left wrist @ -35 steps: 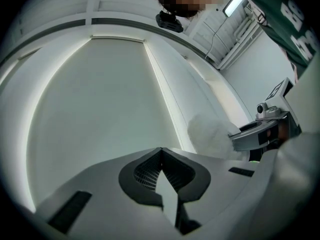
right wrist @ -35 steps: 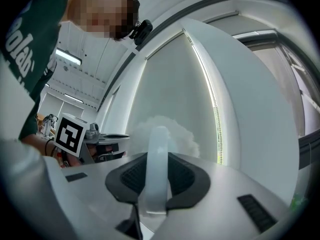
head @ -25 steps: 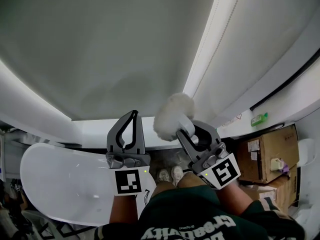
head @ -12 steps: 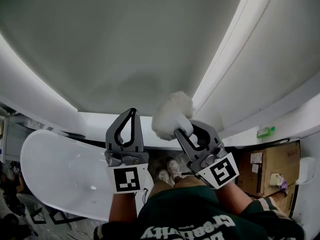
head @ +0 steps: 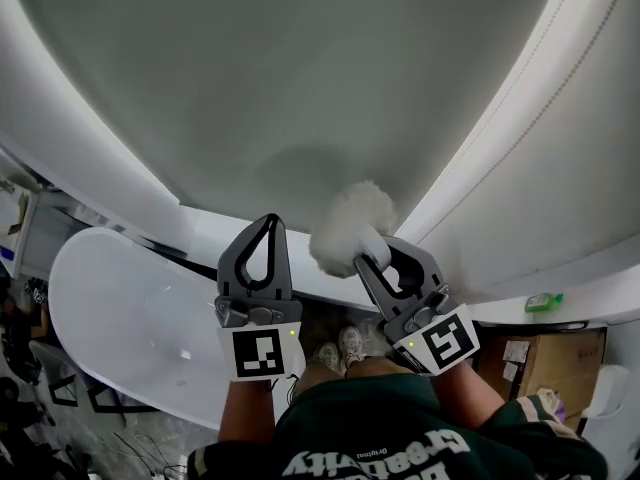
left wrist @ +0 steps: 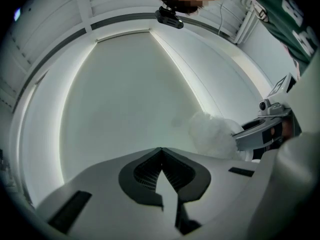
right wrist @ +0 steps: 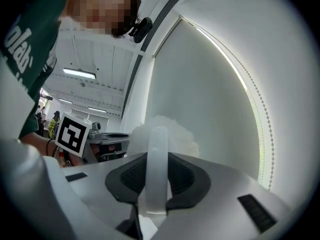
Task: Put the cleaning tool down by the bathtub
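Cardboard box shifted down-right; right gripper pinching fluffy white cleaning tool; left gripper pressed together.

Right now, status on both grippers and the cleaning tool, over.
Right gripper shut on cleaning tool, by the handle. Left gripper shut, empty. Tool held up, not yet down by the bathtub. Nothing blocking in view.

Dim, grey-green overall. Light strip glares at panel edge; small highlight on tub. Fisheye bending, dark vignette; near foreground soft.
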`<action>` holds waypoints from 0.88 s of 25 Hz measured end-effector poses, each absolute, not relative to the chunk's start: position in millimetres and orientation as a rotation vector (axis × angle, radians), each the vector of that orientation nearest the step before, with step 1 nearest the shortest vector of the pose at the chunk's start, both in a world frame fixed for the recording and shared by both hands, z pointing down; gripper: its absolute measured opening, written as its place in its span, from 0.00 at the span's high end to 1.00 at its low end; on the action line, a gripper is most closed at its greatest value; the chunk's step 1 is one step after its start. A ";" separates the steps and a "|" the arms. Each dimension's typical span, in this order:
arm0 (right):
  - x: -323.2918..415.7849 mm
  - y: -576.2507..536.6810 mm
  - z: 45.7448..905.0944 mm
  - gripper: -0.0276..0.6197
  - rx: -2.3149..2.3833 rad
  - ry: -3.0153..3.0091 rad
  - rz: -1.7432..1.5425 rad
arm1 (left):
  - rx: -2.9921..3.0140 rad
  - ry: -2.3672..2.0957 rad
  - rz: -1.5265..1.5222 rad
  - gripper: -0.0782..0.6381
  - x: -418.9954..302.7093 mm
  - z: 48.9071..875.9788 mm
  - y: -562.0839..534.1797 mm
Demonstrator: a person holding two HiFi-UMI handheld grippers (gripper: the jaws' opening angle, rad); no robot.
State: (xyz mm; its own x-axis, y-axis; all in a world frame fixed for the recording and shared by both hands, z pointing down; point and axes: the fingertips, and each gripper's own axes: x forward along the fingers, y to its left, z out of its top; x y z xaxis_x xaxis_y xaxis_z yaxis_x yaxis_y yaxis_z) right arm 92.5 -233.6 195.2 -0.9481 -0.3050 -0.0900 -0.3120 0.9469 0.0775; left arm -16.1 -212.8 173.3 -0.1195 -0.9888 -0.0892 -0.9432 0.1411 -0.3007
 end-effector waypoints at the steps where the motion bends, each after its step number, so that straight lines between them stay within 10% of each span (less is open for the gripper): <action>1: 92.1 -233.3 195.2 0.81 -0.452 3.022 0.137 | -1.862 2.169 -0.259 0.88 -16.1 172.9 -210.0; 22: -36.7 -177.0 202.0 0.81 0.076 3.051 0.054 | -1.458 2.471 -0.352 0.88 -130.2 158.0 -117.0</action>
State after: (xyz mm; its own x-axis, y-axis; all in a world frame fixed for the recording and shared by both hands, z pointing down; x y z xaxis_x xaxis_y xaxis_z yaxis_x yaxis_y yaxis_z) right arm -36.7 -177.0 202.0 -0.9948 0.0509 -0.0877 0.0478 0.9982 0.0375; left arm -130.2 -117.0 158.0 -0.4681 -0.8790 -0.0913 -0.8184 0.4702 -0.3303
